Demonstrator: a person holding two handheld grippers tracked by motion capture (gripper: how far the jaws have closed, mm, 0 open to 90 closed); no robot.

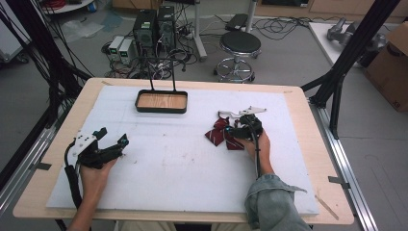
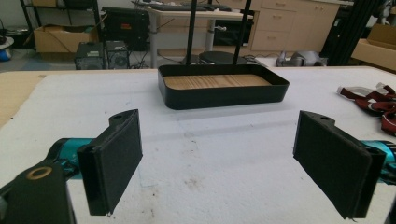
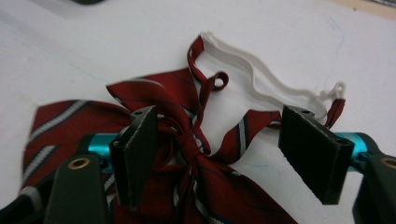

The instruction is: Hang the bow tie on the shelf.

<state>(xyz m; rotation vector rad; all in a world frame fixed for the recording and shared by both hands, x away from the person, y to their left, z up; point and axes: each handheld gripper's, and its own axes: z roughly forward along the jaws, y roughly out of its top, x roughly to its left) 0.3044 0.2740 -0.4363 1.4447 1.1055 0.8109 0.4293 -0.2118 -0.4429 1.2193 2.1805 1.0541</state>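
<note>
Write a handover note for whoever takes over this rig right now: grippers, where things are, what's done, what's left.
Left gripper: open, holding nothing, low over the white mat at its left side.
Right gripper: open, jaws astride the knot of the red striped bow tie, not yet closed.
The bow tie lies flat on the mat, its white strap beyond it.
Black tray: holds nothing, at the far edge.
Done: nothing lifted. Left: probably grasp the tie and move it, perhaps to the tray.

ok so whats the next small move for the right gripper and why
Probably close the right gripper on the bow tie. Its jaws stand open astride the red striped knot on the white mat, nothing is held yet, and the left gripper waits open, apart from it, short of the black tray.
</note>
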